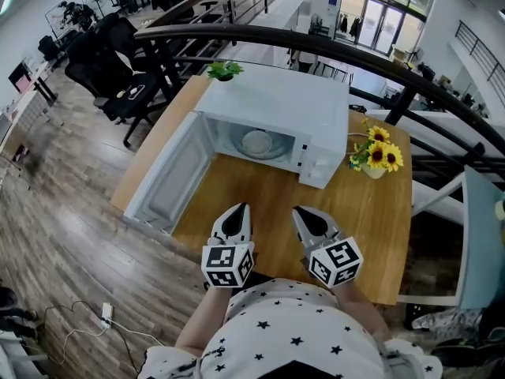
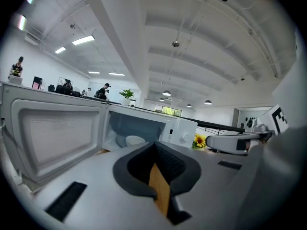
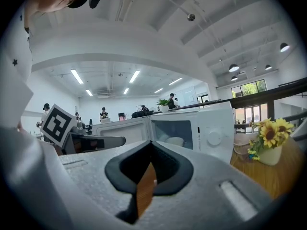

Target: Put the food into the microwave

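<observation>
The white microwave point(image 1: 278, 101) stands on the wooden table point(image 1: 260, 204) with its door point(image 1: 167, 178) swung wide open to the left. A white dish of food point(image 1: 257, 142) sits inside the cavity; it also shows in the left gripper view as a pale dish point(image 2: 135, 140) and in the right gripper view point(image 3: 175, 141). My left gripper point(image 1: 239, 209) and right gripper point(image 1: 302, 212) hover side by side over the table's near part, well short of the microwave. Both point at it. Each is shut with nothing between the jaws point(image 2: 154, 145) point(image 3: 149, 146).
A vase of sunflowers point(image 1: 378, 157) stands right of the microwave, and a small green plant point(image 1: 225, 70) is behind it. A dark curved railing point(image 1: 331, 50) runs beyond the table. The table's left edge lies just past the open door, with wood floor below.
</observation>
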